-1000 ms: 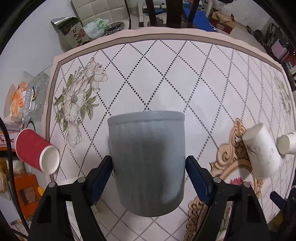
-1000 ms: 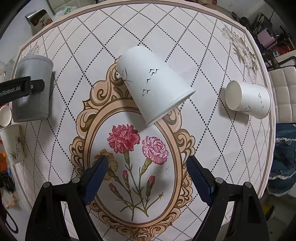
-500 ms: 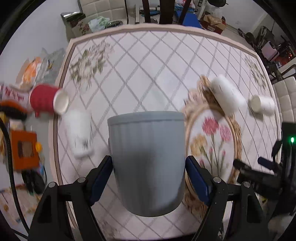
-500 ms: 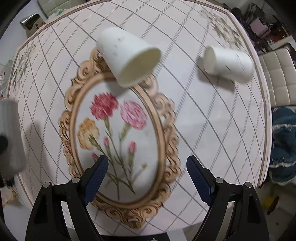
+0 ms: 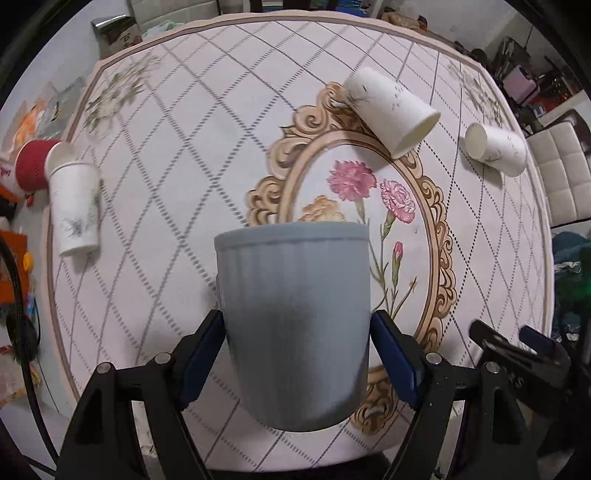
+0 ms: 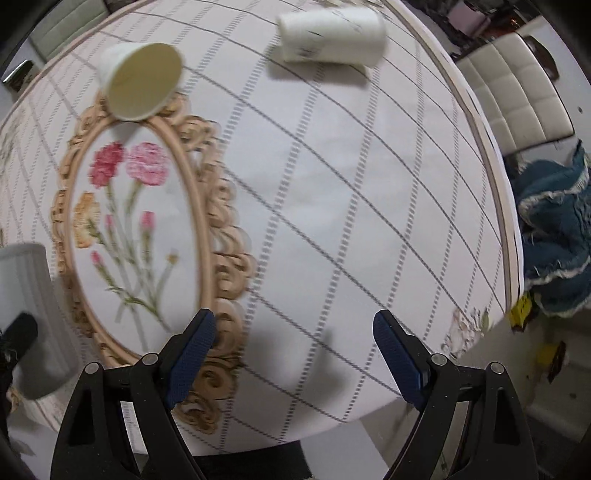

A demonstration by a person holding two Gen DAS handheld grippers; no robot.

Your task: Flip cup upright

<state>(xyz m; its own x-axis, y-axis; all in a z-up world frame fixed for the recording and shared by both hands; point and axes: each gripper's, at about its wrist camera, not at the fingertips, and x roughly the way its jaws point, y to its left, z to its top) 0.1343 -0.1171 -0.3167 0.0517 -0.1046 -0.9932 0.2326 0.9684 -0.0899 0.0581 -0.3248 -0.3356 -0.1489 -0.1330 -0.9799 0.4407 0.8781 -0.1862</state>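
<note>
My left gripper (image 5: 295, 354) is shut on a grey ribbed cup (image 5: 295, 317) and holds it above the table's near side, its far end pointing away from me. The same cup shows at the left edge of the right wrist view (image 6: 26, 295). A white paper cup (image 5: 391, 107) lies on its side at the top of the flower frame; its mouth faces my right camera (image 6: 142, 83). A second white cup (image 5: 496, 147) lies on its side further right (image 6: 332, 35). My right gripper (image 6: 293, 354) is open and empty above the table's near right part.
A round table with a diamond-pattern cloth (image 5: 184, 147) and a flower medallion (image 5: 362, 206). A white cup (image 5: 75, 210) and a red cup (image 5: 35, 170) are at the left edge. A white chair (image 6: 517, 99) and blue cloth (image 6: 554, 229) are to the right.
My left gripper lifted the grey cup and swung back and to the right, toward the medallion. My right gripper moved right, away from the white cup in the middle. Both views are motion-blurred.
</note>
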